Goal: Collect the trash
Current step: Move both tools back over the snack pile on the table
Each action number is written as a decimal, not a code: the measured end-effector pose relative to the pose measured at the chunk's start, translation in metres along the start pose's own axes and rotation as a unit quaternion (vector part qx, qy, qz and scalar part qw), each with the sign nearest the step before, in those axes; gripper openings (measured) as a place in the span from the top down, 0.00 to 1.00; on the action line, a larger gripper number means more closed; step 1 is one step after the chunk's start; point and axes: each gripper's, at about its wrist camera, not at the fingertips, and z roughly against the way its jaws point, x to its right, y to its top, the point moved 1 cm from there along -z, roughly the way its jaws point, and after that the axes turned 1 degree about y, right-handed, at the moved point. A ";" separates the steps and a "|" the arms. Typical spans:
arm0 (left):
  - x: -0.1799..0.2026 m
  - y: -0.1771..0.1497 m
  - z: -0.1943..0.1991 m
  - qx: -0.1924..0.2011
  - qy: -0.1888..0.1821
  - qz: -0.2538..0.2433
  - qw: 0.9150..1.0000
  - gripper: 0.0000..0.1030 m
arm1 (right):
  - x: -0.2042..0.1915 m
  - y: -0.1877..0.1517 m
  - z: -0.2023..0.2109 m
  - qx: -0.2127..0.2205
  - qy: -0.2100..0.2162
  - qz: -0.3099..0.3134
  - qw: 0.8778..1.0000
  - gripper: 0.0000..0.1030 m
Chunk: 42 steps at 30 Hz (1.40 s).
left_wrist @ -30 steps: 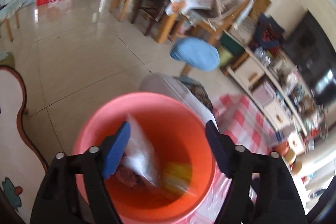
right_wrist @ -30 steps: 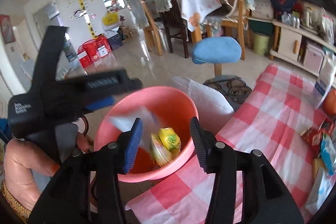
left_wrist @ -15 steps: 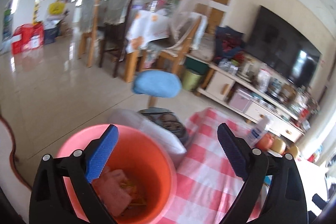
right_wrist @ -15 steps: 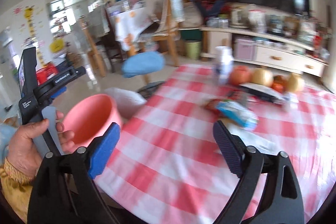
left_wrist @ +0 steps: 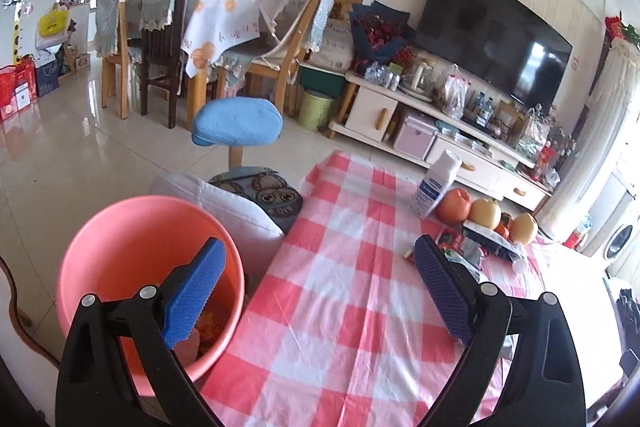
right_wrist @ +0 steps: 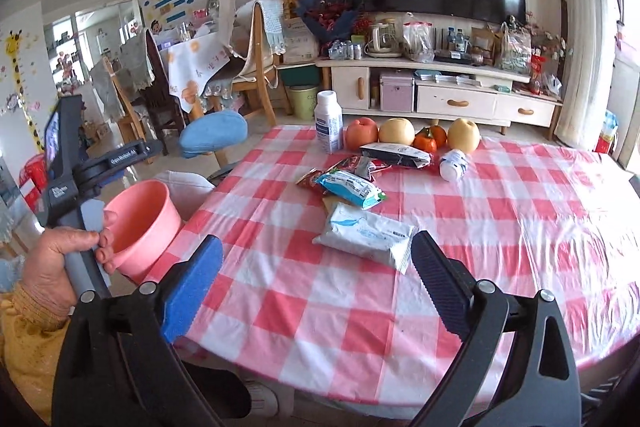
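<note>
Over checkered counter, right gripper hanging with jaws having just been opening, now spread wide, nothing between them. White wipes packet lying just ahead, slightly right of centre, long axis running across jaw line, slanting from upper left to lower right. Blue snack wrapper lying beyond it. Left gripper also spread, empty, sitting farther off by pink bucket at counter edge. Right hand looking nearer for next pick.
</note>
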 end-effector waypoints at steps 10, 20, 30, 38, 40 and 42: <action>0.007 -0.015 0.003 -0.015 -0.007 -0.025 1.000 0.08 | -0.005 0.014 0.038 0.036 0.026 -0.005 0.999 0.05; 0.030 -0.023 0.002 -0.021 -0.007 -0.074 0.997 0.08 | 0.014 0.017 0.063 0.055 0.045 -0.044 0.997 0.04; 0.039 -0.028 0.000 -0.027 0.002 -0.105 0.994 0.08 | 0.030 0.012 0.054 0.056 0.036 -0.052 0.996 0.04; 0.056 -0.038 -0.002 -0.037 0.009 -0.145 0.989 0.08 | 0.068 0.006 0.037 0.046 0.027 -0.084 0.995 0.04; 0.061 -0.043 -0.001 -0.043 0.014 -0.158 0.986 0.08 | 0.083 0.007 0.038 0.057 0.022 -0.098 0.993 0.04; 0.069 -0.045 0.004 -0.046 0.013 -0.170 0.984 0.08 | 0.099 0.008 0.038 0.061 0.023 -0.123 0.990 0.04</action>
